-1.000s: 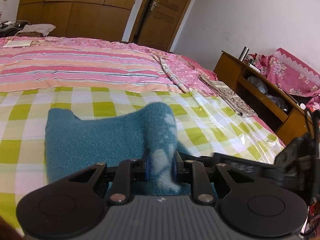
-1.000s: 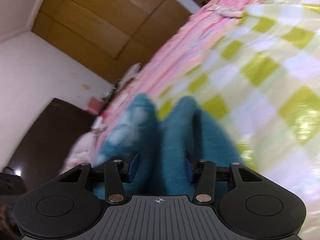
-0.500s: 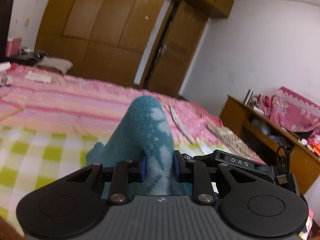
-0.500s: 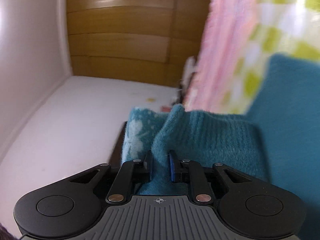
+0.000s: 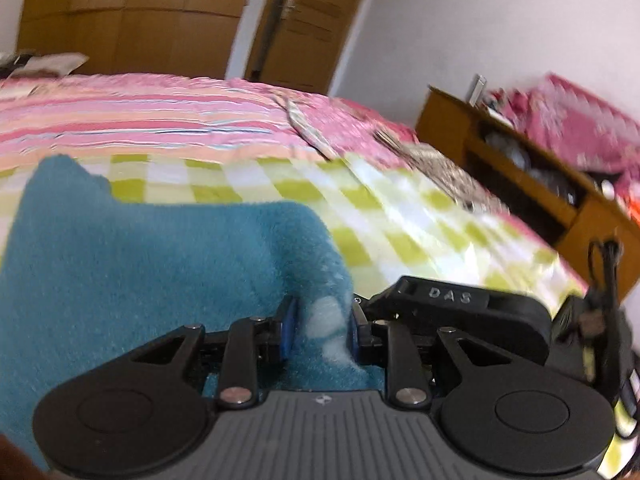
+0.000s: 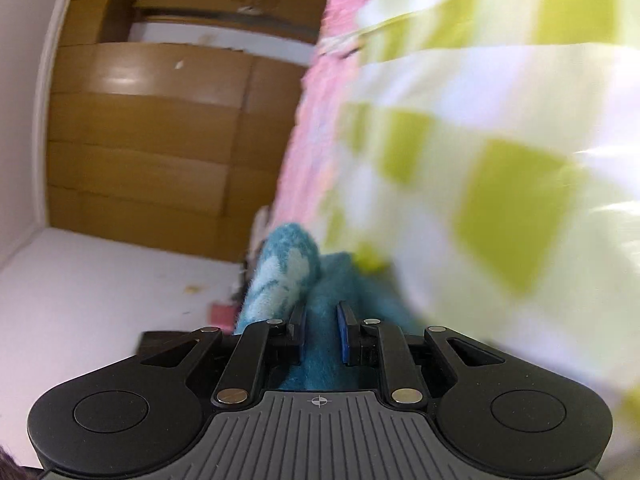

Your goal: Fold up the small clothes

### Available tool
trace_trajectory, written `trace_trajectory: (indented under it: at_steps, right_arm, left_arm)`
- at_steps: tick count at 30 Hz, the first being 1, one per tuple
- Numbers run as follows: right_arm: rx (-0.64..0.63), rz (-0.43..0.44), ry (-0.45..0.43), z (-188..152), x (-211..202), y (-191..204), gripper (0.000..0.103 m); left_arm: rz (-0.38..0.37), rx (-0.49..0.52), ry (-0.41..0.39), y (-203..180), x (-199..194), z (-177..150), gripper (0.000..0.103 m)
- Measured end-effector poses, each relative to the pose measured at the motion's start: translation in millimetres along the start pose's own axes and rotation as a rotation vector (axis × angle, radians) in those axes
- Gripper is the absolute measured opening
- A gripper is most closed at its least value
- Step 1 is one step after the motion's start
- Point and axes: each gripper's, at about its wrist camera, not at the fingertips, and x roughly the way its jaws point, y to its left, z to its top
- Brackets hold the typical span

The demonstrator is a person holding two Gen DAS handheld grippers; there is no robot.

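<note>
A teal fleece garment [image 5: 132, 276] with pale patches lies on the green-and-white checked cloth [image 5: 400, 216] on the bed. My left gripper [image 5: 320, 328] is shut on a fold of the teal garment, low over the cloth. In the right wrist view my right gripper [image 6: 322, 330] is shut on another part of the same teal garment [image 6: 288, 272], with the checked cloth [image 6: 500, 184] close on the right. The other gripper's black body [image 5: 460, 316] sits just to the right of my left one.
A pink striped blanket [image 5: 140, 116] covers the far part of the bed. A wooden shelf unit [image 5: 532, 184] with pink bedding on it stands at the right. Wooden wardrobes [image 6: 144, 128] and a door [image 5: 304, 24] line the far wall.
Both grippers lifted the teal garment up half a second ago and have now brought it back down over the checked cloth. Both stay shut on it.
</note>
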Motion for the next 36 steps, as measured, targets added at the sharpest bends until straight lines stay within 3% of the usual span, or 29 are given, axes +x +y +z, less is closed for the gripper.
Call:
trace_trajectory:
  at_steps: [4, 7, 11, 14, 16, 17, 19, 22, 24, 28, 32, 36]
  right_arm:
    - [-0.029, -0.038, -0.039, 1, -14, -9, 0.018]
    - [-0.072, -0.053, -0.097, 5, -37, 3, 0.019]
    - [-0.224, -0.069, -0.098, 2, -52, 37, 0.022]
    - [-0.351, -0.092, -0.063, -9, -47, 64, 0.042]
    - [-0.404, -0.103, -0.032, -15, -41, 72, 0.072]
    - [-0.423, -0.119, -0.012, -16, -35, 77, 0.076]
    - [-0.448, -0.149, 0.025, -17, -21, 84, 0.076]
    - [-0.512, -0.273, 0.065, -20, -1, 90, 0.077]
    - [-0.523, -0.295, 0.091, -18, 8, 88, 0.077]
    - [-0.564, -0.217, 0.14, -26, 11, 105, 0.046]
    - [-0.684, -0.157, 0.119, -42, 13, 137, 0.039]
    - [-0.792, -0.304, 0.08, -46, 43, 129, 0.039]
  left_arm:
    - [0.028, 0.068, -0.013, -13, 5, -5, 0.033]
    - [0.04, 0.063, 0.001, -12, 4, -2, 0.035]
    - [0.046, 0.067, -0.037, -11, -21, 0, 0.036]
    - [0.036, 0.097, -0.097, -3, -61, -1, 0.045]
    - [0.075, 0.125, -0.145, 5, -85, -6, 0.05]
    - [0.101, 0.133, -0.164, 11, -95, -8, 0.051]
    - [0.128, 0.119, -0.161, 24, -103, -10, 0.052]
    - [0.179, 0.092, -0.142, 41, -102, -15, 0.052]
    - [0.214, 0.08, -0.137, 52, -101, -20, 0.052]
    - [0.252, 0.069, -0.158, 62, -108, -27, 0.052]
    - [0.288, 0.074, -0.192, 65, -114, -33, 0.052]
    - [0.304, 0.088, -0.169, 68, -105, -40, 0.052]
